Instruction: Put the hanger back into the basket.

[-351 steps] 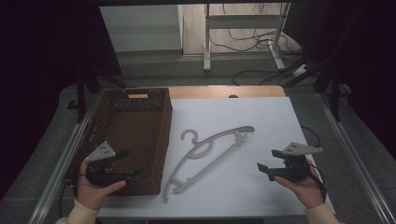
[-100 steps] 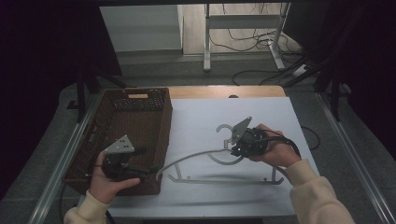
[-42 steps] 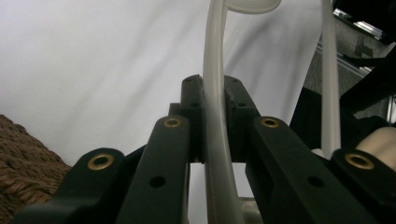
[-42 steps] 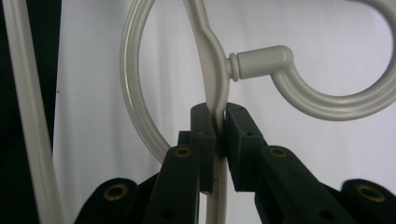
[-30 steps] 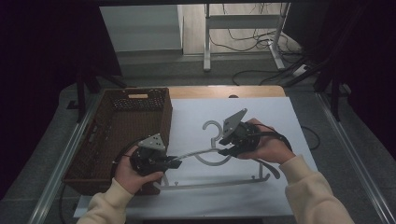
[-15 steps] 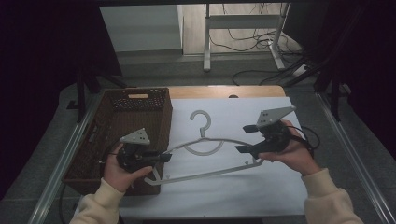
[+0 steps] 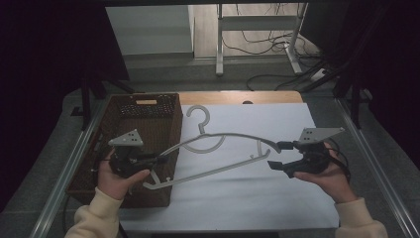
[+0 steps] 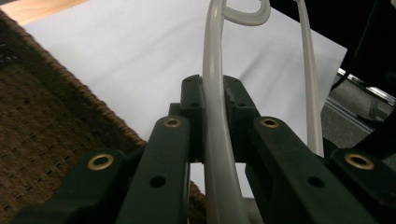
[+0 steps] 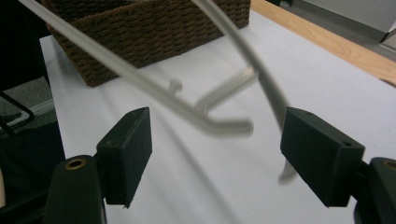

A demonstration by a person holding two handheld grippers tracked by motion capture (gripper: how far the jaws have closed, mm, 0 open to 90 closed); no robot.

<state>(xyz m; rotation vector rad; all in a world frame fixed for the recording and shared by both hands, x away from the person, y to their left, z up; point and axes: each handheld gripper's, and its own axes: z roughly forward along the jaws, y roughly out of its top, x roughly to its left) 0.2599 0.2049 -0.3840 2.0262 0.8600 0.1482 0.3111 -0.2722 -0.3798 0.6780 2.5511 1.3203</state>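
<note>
A pale plastic hanger [image 7: 233, 135] hangs tilted above the white sheet [image 7: 247, 198], its hook [image 7: 200, 116] pointing to the far side. My left gripper [image 7: 161, 159] is shut on the hanger's left arm at the basket's right edge. In the left gripper view the jaws [image 8: 213, 88] clamp the pale bar [image 8: 210, 42]. My right gripper [image 7: 277, 155] stands open at the hanger's right end; its jaws have just been opening. In the right gripper view the hanger's blurred end [image 9: 219, 123] lies ahead of the wide jaws [image 9: 217, 156], and neither pad presses on it.
A brown wicker basket [image 7: 148, 124] stands at the left, partly under my left hand, and appears close by [image 8: 42, 116] and farther off [image 9: 154, 28]. A wooden table edge [image 7: 237, 96] runs along the far side. Metal rails [image 7: 376, 168] border the table.
My right gripper has let go of the hanger near its hook, opened, and moved right to the hanger's end. My left gripper has carried the hanger leftward toward the basket.
</note>
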